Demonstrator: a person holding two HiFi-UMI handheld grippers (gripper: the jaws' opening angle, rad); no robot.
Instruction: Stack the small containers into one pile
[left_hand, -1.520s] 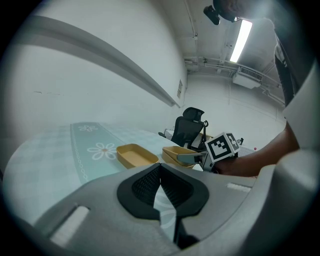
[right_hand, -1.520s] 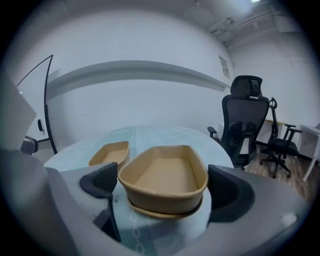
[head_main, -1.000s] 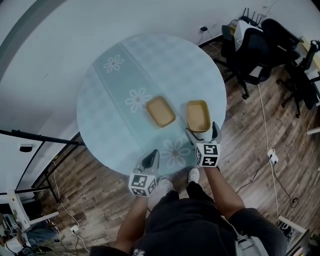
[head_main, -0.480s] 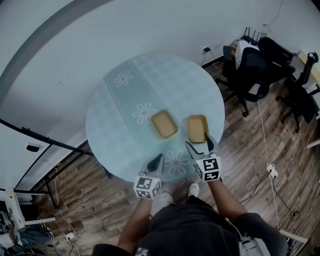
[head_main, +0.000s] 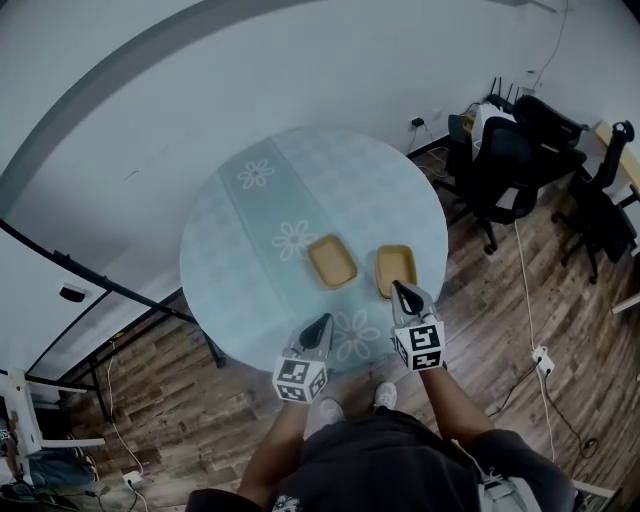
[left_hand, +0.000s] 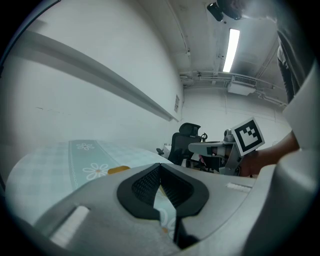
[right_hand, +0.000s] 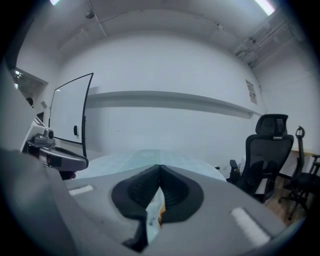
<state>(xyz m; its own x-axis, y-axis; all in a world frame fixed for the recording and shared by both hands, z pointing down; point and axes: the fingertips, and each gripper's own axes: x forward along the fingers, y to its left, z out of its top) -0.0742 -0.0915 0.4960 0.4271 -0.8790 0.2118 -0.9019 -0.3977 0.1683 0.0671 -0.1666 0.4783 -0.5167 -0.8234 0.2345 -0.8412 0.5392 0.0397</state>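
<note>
Left gripper (head_main: 321, 326) — jaws together, empty, lower centre | right gripper (head_main: 401, 290) — jaws had just closed on nothing, tip by near rim of right tan container (head_main: 394, 266) | left tan container (head_main: 332, 261) beside it, apart, mid-frame on round table (head_main: 250, 225) | likely risk: shut jaws would shove a container, not grip it

The left gripper (head_main: 324, 320) and right gripper (head_main: 399, 288) were grey shells with black ribbed fingers (left_hand: 142, 185). Behind the fingers each carried a black-and-white marker cube (head_main: 419, 345). The person wore dark clothes (head_main: 380, 460) and white shoes (head_main: 385, 396).
</note>
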